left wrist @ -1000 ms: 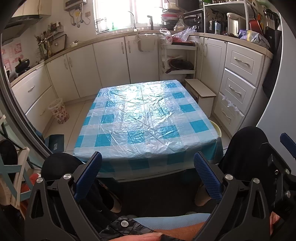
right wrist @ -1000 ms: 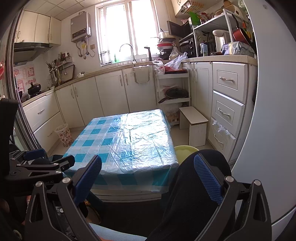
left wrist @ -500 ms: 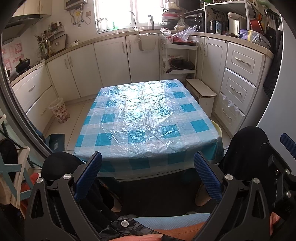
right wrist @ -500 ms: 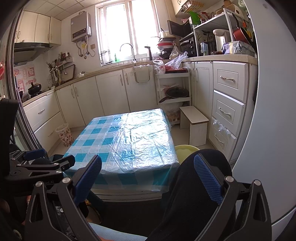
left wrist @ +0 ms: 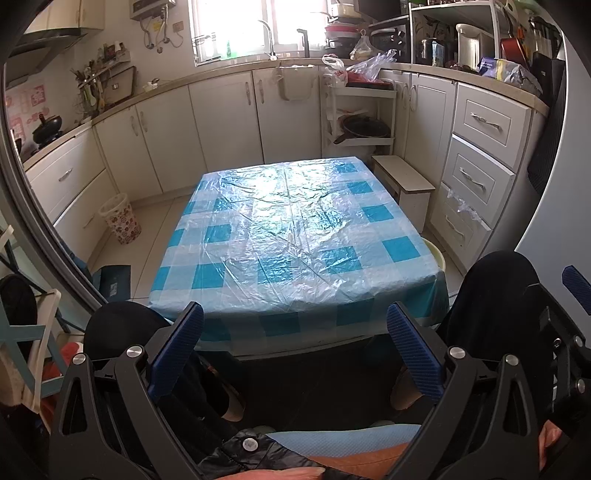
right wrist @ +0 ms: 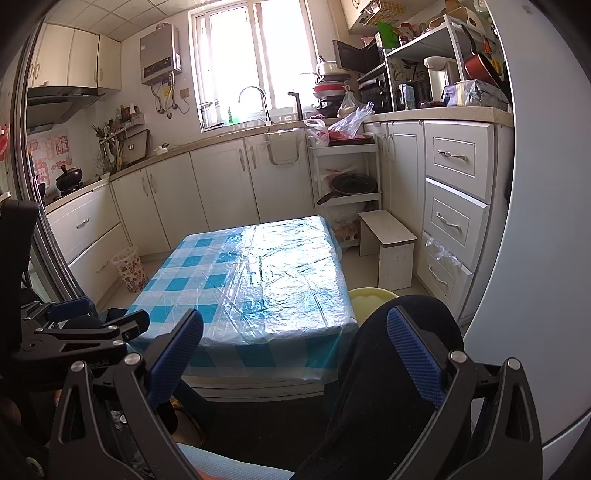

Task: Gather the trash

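Both the left gripper [left wrist: 294, 343] and right gripper [right wrist: 294, 350] are wide open and empty; the thin clear plastic sheet [left wrist: 295, 236] on the table looks light, slippery; pinch its hanging edge.

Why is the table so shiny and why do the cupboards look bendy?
In the left wrist view, light from the window glares off the plastic sheet over the checked tablecloth, washing out its far squares. In the right wrist view, the glare sits on the cloth's right half. In both views, the fisheye lens curves the cupboards and darkens the corners.
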Available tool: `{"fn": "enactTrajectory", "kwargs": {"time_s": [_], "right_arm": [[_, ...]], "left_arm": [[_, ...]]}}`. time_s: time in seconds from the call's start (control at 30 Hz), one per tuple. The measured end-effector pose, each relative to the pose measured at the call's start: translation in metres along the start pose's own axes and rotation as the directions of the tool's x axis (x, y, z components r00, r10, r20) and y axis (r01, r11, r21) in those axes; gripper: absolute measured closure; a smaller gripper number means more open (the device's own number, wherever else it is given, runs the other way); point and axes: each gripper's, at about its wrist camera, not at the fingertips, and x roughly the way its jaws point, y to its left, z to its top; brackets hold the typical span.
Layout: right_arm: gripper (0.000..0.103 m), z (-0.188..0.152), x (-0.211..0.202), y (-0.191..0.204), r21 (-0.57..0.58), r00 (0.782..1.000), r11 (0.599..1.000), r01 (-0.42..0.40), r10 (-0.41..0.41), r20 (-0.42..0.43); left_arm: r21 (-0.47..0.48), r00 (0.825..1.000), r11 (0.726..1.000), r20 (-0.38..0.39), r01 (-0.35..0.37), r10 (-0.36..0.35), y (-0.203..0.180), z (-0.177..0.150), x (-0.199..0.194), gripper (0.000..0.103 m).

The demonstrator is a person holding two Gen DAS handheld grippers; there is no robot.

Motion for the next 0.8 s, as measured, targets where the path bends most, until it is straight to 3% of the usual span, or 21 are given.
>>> {"fn": "enactTrajectory", "kwargs": {"time_s": [0.27,0.47,0.63,0.8], "right_arm": [[0.007,0.000,0.000,0.000,0.002,1.000,1.000,0.000,0.000,-0.001],[0.007,-0.003,-0.002,0.004,0.008,1.000,1.000,-0.002,0.002,-0.003],[0.007,-0.003,0.002,0.010,-0.002,1.000,1.000,-0.001,0.001,0.005],[0.007,0.012,0.032,0.018,-0.037,1.000,0.999,-0.003,0.003,0.011]], "left_arm": [[-0.010,1.000,1.000,-0.002,-0.003,0.003,0.002,-0.001,0.001,0.008],[-0.013,0.997,0.999,0.054,-0.049,0.050,0.000,-0.004,-0.010,0.008],[-0.010,0.999,0.999,0.011,-0.031,0.031,0.004,-0.001,0.000,0.008],[-0.031,0.999,0.999,-0.023,-0.033,0.032,0.013,0.007,0.016,0.008]]}}
